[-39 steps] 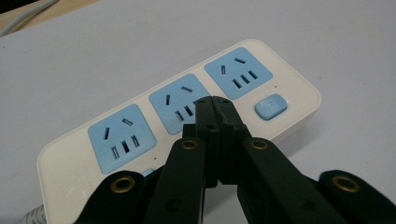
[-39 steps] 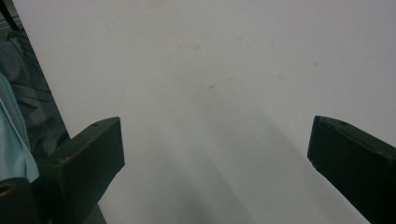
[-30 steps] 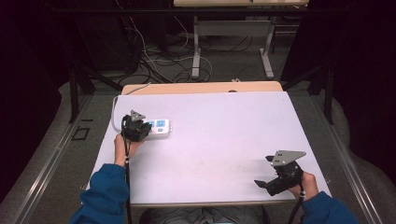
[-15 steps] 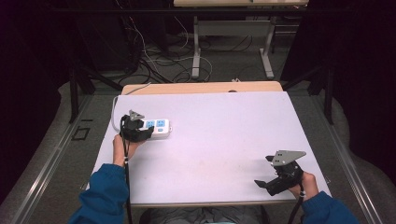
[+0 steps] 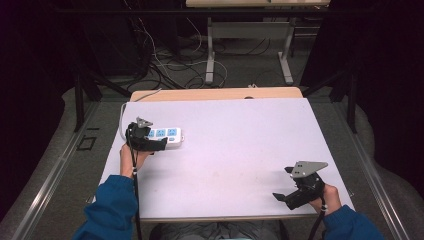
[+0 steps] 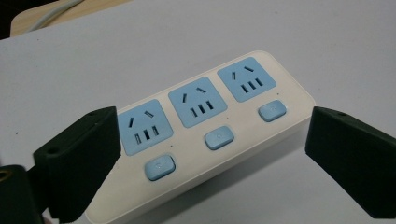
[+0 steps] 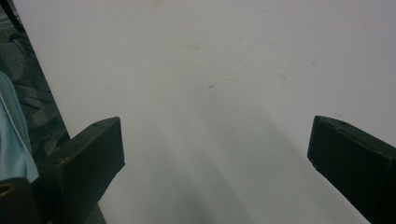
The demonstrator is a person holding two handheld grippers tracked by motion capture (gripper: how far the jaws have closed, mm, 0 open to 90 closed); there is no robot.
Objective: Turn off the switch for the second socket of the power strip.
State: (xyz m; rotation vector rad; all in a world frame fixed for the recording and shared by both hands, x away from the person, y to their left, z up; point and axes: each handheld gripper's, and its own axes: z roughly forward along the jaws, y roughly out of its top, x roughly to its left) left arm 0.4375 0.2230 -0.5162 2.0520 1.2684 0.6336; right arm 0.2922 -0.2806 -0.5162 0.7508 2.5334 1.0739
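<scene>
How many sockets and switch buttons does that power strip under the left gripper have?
3 blue sockets on the power strip, in a row: near, middle, far. 3 blue buttons, one beside each. None appears hidden by the open left gripper.

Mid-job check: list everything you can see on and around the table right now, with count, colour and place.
power strip: one, white with three blue sockets and three blue switches, left part of the table, between the left gripper's open jaws
power strip cord: one, white, runs from the strip off the table's far left corner
table: one, pale lilac top with a wooden strip at the far edge
second table: one, grey legs, beyond on the floor
floor cables: several, dark and white, behind the table
left gripper: one, black, jaws have just been opening, now wide astride the strip
right gripper: one, black, open, near right corner over bare table
sleeves: two, blue, bottom edge
</scene>
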